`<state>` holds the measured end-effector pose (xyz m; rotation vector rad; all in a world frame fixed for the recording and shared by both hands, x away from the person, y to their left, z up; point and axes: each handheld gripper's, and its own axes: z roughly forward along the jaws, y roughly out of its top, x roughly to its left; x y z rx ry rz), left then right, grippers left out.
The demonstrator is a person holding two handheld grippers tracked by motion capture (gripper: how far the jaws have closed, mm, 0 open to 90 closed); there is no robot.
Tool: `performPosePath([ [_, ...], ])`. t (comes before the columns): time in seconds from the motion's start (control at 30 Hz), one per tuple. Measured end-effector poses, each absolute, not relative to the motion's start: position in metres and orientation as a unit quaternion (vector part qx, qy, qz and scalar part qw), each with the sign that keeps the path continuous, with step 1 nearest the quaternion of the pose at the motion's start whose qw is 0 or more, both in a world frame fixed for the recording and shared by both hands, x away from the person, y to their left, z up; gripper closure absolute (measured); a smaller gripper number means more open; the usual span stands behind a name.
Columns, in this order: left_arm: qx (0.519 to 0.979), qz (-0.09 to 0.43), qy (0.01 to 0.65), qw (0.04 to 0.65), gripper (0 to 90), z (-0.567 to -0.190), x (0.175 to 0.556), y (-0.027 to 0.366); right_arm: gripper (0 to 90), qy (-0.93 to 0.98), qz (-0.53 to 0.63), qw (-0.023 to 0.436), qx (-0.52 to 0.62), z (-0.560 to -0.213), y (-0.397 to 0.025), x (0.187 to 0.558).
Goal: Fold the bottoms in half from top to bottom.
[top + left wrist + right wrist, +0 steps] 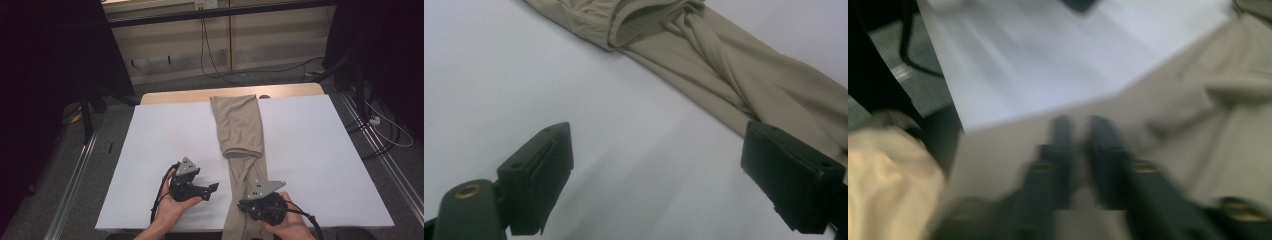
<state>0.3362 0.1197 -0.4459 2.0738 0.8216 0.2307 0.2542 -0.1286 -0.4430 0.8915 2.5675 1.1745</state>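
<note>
While the right gripper (246, 204) pinches the trousers (239, 125), lying lengthwise down the table (160, 150), at their near twisted end and the left gripper (212, 189) waits agape beside them, risk: a one-sided pull tightens the twist or drags them off

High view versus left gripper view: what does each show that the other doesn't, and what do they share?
High view alone: the whole white table, both hands, the right gripper over the beige trousers, the floor and cables. Left gripper view alone: the left gripper with jaws wide apart above bare table, plus the twisted folds close up. Shared: trousers, white tabletop, left gripper.
</note>
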Motion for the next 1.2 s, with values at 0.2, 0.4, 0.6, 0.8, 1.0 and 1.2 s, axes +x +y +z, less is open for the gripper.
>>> performPosePath([
  [0.2,0.833,0.094,0.324,0.438,14.1,-0.445,0.334,0.12,51.3,0.88,0.369,0.115,0.276,-0.454,-0.1,0.259],
  [0.4,0.834,0.091,0.324,0.438,14.5,-0.446,0.335,0.12,87.7,0.872,0.363,0.131,0.3,-0.453,-0.105,0.251],
  [0.6,0.835,0.092,0.324,0.436,14.6,-0.447,0.336,0.12,88.5,0.854,0.374,0.119,0.34,-0.448,-0.13,0.241],
  [0.8,0.836,0.09,0.324,0.433,14.6,-0.448,0.336,0.118,86.8,0.842,0.362,0.113,0.384,-0.451,-0.16,0.228],
  [1.0,0.84,0.089,0.322,0.428,14.6,-0.45,0.337,0.115,78.8,0.827,0.4,0.128,0.373,-0.435,-0.163,0.234],
  [1.2,0.838,0.091,0.318,0.434,14.6,-0.448,0.335,0.118,69.6,0.857,0.369,0.114,0.34,-0.437,-0.123,0.261],
])
